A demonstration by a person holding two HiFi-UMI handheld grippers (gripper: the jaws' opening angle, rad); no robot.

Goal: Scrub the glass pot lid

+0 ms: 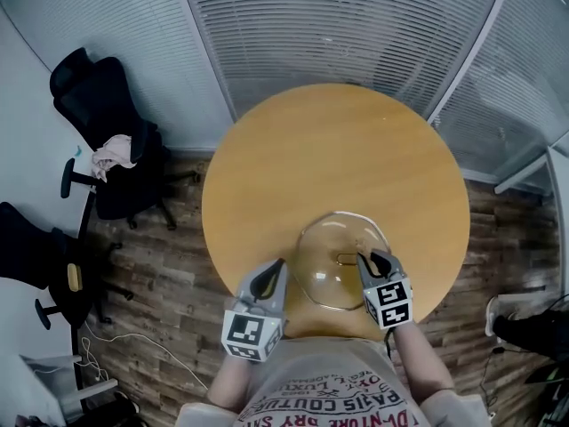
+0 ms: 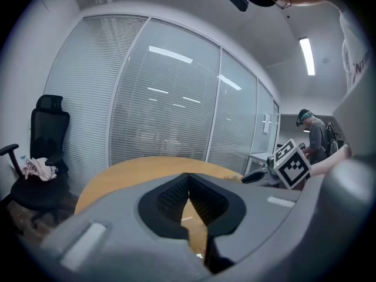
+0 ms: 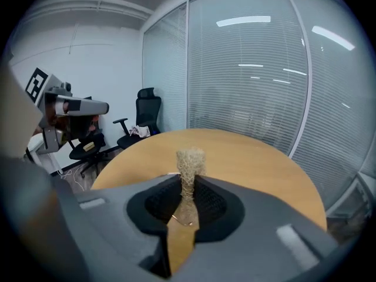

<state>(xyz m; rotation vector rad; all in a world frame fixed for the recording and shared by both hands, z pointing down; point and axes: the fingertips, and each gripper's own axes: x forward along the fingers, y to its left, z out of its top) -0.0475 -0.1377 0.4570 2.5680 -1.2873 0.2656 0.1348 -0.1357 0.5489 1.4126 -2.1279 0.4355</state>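
We record two black office chairs [image 1: 111, 132] left of the table [image 1: 338, 149], with a cloth [image 1: 114, 154] on one and slatted glass walls [image 1: 356, 25] behind. The table is round, smooth wood. The lid [image 1: 331, 265], clear domed glass, lies in plain view at the table's near edge, between both grippers. The left gripper [image 1: 269, 277] is closed on nothing, just beside the lid's left rim. The right gripper [image 1: 372, 261] clamps a coarse beige mesh scrubber [image 3: 190, 160] at the right rim.

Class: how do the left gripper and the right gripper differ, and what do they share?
The right gripper is shut on a beige mesh scrubber; the left gripper is shut on nothing. The right reaches over the clear glass pot lid; the left sits beside it. Both are grey.
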